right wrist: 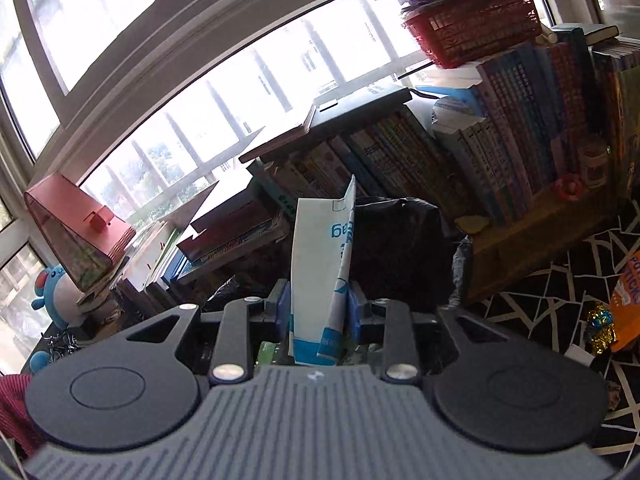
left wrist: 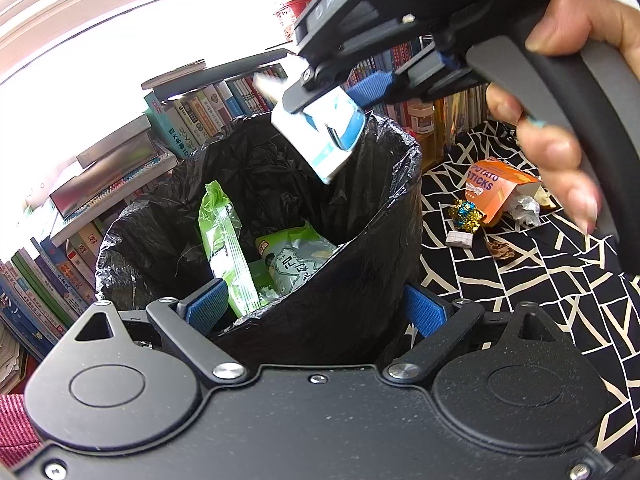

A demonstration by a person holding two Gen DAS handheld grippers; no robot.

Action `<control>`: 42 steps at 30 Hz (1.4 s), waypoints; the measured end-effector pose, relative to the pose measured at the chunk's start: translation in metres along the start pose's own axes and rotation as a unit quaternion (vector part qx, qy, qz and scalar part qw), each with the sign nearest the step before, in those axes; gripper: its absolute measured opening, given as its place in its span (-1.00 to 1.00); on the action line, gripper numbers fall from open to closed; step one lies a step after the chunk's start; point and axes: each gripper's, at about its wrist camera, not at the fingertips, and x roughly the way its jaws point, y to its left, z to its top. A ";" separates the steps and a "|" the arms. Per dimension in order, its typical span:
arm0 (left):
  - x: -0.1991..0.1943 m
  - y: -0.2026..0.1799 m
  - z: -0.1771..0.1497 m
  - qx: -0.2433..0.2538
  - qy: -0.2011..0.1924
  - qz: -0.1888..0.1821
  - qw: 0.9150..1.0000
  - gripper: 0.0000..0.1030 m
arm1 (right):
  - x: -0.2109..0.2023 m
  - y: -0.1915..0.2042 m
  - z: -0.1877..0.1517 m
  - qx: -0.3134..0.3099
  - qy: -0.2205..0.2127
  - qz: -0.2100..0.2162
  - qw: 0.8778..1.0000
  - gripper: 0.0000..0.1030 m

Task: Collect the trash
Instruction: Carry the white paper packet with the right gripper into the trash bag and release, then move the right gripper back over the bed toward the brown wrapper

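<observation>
Two green plastic wrappers (left wrist: 228,240) lie in the one black-lined bin (left wrist: 384,216), whose near rim sits between the wide-spread left gripper (left wrist: 316,310), while the right gripper (right wrist: 319,308) holds one white-and-blue flattened carton (right wrist: 320,264) above its opening.

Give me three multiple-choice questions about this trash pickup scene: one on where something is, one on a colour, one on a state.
1. Where is the orange snack box? A inside the bin liner; B on the patterned cloth; C on a chair.
2. What colour is the bin liner? A black; B white; C blue.
3. The white and blue carton is: A lying in the liner; B on the cloth; C held by the right tool.
B, it lies on the cloth; A, the plastic is black; C, the pads press its sides.
</observation>
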 end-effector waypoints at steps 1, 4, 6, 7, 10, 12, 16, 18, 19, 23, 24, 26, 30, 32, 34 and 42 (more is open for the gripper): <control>0.000 0.000 0.000 0.000 0.000 0.000 1.000 0.80 | 0.002 0.001 -0.001 -0.005 0.005 -0.001 1.000 -0.26; -0.001 0.000 0.000 0.001 0.000 -0.001 1.000 0.80 | 0.010 0.001 -0.005 -0.009 0.021 -0.002 1.000 -0.24; -0.001 0.000 0.000 0.001 0.000 -0.001 1.000 0.80 | 0.014 0.000 -0.008 -0.008 0.030 -0.001 1.000 -0.24; -0.001 -0.001 -0.001 0.001 0.000 -0.001 1.000 0.80 | 0.016 -0.001 -0.008 -0.009 0.033 -0.002 0.999 -0.24; -0.002 -0.001 -0.001 0.000 -0.001 -0.001 1.000 0.80 | 0.016 -0.001 -0.008 -0.012 0.033 -0.004 0.999 -0.24; -0.002 -0.001 -0.001 0.000 -0.001 -0.001 1.000 0.80 | 0.014 -0.002 -0.007 -0.011 0.028 -0.004 1.000 -0.18; -0.002 -0.001 -0.001 0.000 0.000 -0.001 1.000 0.80 | 0.010 -0.006 -0.003 -0.007 0.017 -0.014 1.000 0.02; -0.002 -0.001 -0.001 0.000 0.000 -0.001 1.000 0.80 | 0.008 -0.009 -0.001 -0.004 0.011 -0.021 1.000 0.14; -0.002 -0.001 -0.001 0.000 0.000 -0.001 1.000 0.80 | 0.006 -0.010 0.000 -0.002 0.008 -0.024 1.000 0.17; -0.002 0.000 -0.001 0.000 0.000 -0.002 1.000 0.80 | 0.001 -0.017 0.004 0.005 -0.006 -0.047 0.999 0.38; -0.002 0.000 -0.001 0.000 0.000 -0.002 1.000 0.80 | 0.000 -0.019 0.005 0.006 -0.009 -0.056 0.998 0.47; -0.002 0.000 -0.001 0.000 0.000 -0.002 1.000 0.80 | -0.003 -0.024 0.007 0.013 -0.017 -0.067 0.998 0.57; -0.002 -0.001 -0.001 0.000 0.000 -0.001 1.000 0.80 | -0.007 -0.033 0.010 0.032 -0.029 -0.080 0.996 0.71; -0.002 -0.001 -0.001 0.001 0.000 -0.001 1.000 0.80 | -0.009 -0.035 0.012 0.035 -0.033 -0.089 0.995 0.73; -0.002 -0.001 -0.001 0.001 0.000 -0.001 1.000 0.80 | -0.011 -0.039 0.013 0.039 -0.039 -0.099 0.994 0.76; -0.001 0.001 0.001 -0.001 0.000 -0.002 1.000 0.80 | -0.020 -0.057 0.018 0.066 -0.059 -0.137 0.987 0.85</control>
